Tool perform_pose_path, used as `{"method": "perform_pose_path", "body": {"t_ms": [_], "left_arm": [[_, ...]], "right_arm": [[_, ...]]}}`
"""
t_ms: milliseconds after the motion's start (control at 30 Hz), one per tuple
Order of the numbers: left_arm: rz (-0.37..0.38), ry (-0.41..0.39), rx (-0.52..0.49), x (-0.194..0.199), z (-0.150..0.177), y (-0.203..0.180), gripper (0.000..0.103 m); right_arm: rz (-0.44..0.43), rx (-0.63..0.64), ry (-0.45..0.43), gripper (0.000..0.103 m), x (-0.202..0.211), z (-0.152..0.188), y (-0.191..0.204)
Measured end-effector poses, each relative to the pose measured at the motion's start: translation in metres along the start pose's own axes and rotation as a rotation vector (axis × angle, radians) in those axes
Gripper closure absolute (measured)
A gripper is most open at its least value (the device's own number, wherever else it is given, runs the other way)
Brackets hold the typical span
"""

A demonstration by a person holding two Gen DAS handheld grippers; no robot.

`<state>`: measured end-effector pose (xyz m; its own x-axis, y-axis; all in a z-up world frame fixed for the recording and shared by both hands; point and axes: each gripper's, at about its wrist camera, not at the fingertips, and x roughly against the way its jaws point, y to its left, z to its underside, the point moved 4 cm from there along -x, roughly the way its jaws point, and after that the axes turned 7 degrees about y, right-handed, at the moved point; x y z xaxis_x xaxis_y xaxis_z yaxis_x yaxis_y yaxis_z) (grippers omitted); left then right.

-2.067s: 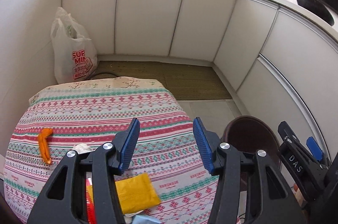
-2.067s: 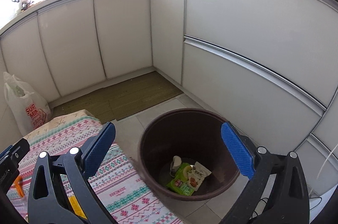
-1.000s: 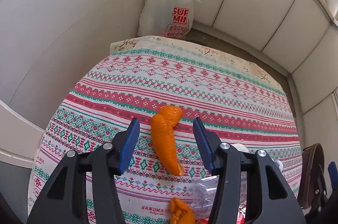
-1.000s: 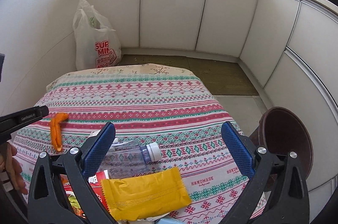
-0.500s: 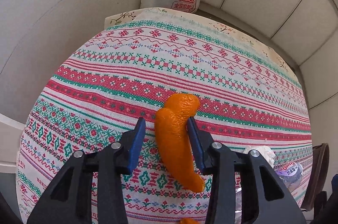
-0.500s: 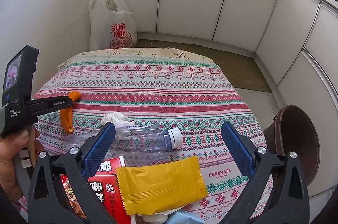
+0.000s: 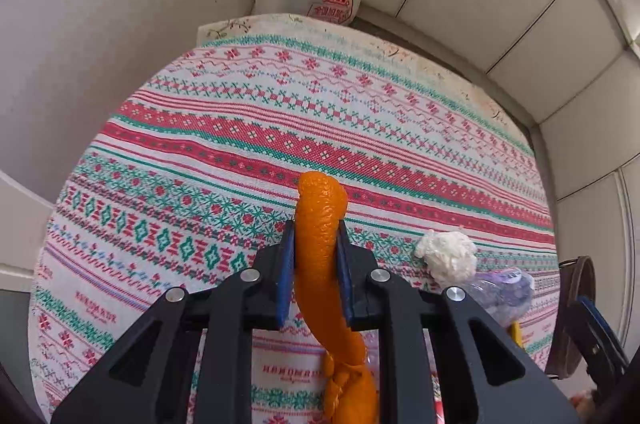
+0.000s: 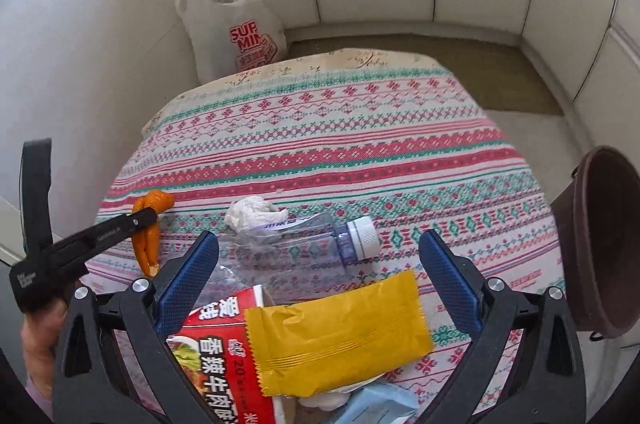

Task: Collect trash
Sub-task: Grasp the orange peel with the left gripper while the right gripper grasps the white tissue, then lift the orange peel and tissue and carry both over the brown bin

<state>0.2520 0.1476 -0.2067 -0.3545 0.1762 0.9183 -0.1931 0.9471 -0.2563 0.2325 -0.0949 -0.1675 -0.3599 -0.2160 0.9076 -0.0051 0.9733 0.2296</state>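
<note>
The left gripper point(image 7: 316, 256) is clamping a strip of orange peel point(image 7: 320, 244) between its blue pads, gripping it mid-length so that both ends are hanging free and the strip can be lifted whole; the peel is lying near the left edge of the patterned tablecloth point(image 7: 360, 127). The right gripper point(image 8: 320, 280) is standing wide open and empty above the plastic bottle point(image 8: 304, 240), the yellow wrapper point(image 8: 336, 336) and the red noodle box point(image 8: 216, 344), probably staged for the next pick. The brown bin point(image 8: 600, 244) is waiting beside the table's right edge. Half a second earlier, the left jaws were flanking the peel without pinching it.
</note>
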Motion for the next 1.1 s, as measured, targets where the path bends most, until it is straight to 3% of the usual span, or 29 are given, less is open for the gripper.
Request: {"method": "perform_pose_path", "body": {"t_ms": [100, 167, 233, 333, 400, 567, 633, 833, 1100], "left_arm": [[0.019, -0.063, -0.004, 0.047, 0.012, -0.002, 0.084], [0.026, -0.100, 0.006, 0.074, 0.021, 0.002, 0.084], [0.034, -0.123, 0.029, 0.093, 0.033, 0.009, 0.084], [0.052, -0.119, 0.055, 0.104, 0.048, 0.019, 0.084], [0.063, -0.111, 0.045, 0.105, 0.049, 0.021, 0.084], [0.030, -0.146, 0.028, 0.111, 0.048, 0.025, 0.083], [0.046, -0.134, 0.041, 0.107, 0.046, 0.028, 0.083], [0.032, -0.132, 0.042, 0.101, 0.046, 0.028, 0.083], [0.024, -0.140, 0.060, 0.096, 0.045, 0.029, 0.083]], "right_arm": [[-0.022, 0.078, 0.061, 0.010, -0.006, -0.023, 0.022], [-0.027, 0.125, 0.116, 0.019, -0.014, -0.036, 0.036], [-0.040, 0.168, 0.221, 0.034, -0.033, -0.044, 0.050], [-0.002, 0.217, 0.329, 0.037, -0.063, -0.042, 0.061], [0.026, 0.237, 0.355, 0.037, -0.078, -0.039, 0.064], [0.026, 0.247, 0.412, 0.049, -0.108, -0.031, 0.077], [0.037, 0.254, 0.431, 0.064, -0.117, -0.026, 0.081], [0.048, 0.246, 0.376, 0.084, -0.118, -0.021, 0.082], [0.019, 0.200, 0.222, 0.093, -0.084, -0.007, 0.069]]}}
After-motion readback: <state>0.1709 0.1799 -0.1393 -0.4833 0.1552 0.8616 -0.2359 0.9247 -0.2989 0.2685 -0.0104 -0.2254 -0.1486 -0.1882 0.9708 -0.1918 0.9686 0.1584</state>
